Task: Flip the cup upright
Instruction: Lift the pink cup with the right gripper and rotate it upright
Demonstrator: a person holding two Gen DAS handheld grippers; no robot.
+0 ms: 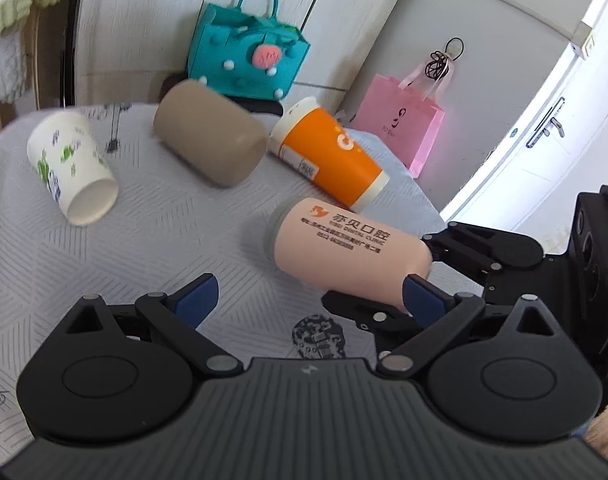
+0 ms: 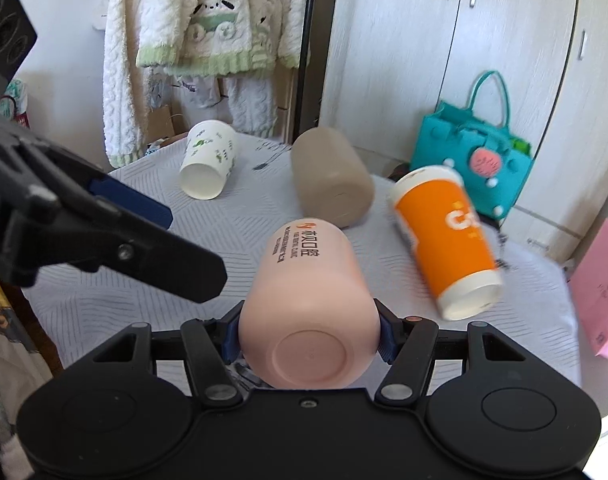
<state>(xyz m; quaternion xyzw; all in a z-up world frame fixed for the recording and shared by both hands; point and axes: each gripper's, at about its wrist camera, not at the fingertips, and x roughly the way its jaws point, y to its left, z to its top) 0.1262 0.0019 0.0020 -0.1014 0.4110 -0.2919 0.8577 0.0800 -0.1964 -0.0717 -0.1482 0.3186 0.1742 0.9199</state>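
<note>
Gripping the smooth pink plastic cup [image 2: 304,300] near its base, the right gripper [image 2: 306,332] should rotate it slowly, mouth upward, then set it down; the left gripper [image 1: 308,300] hangs open.

Table [image 1: 103,264], pale grey cloth [image 2: 115,292] with ribbed line pattern and small black prints. On it, all on sides: white cup [image 1: 73,168] with green prints far left; tan cup [image 1: 209,134] at back middle; orange cup [image 1: 330,156] right of tan. Teal bag [image 1: 245,56] stands at back edge. Pink cup [image 1: 350,248] nearest; contact with cloth unclear.
</note>
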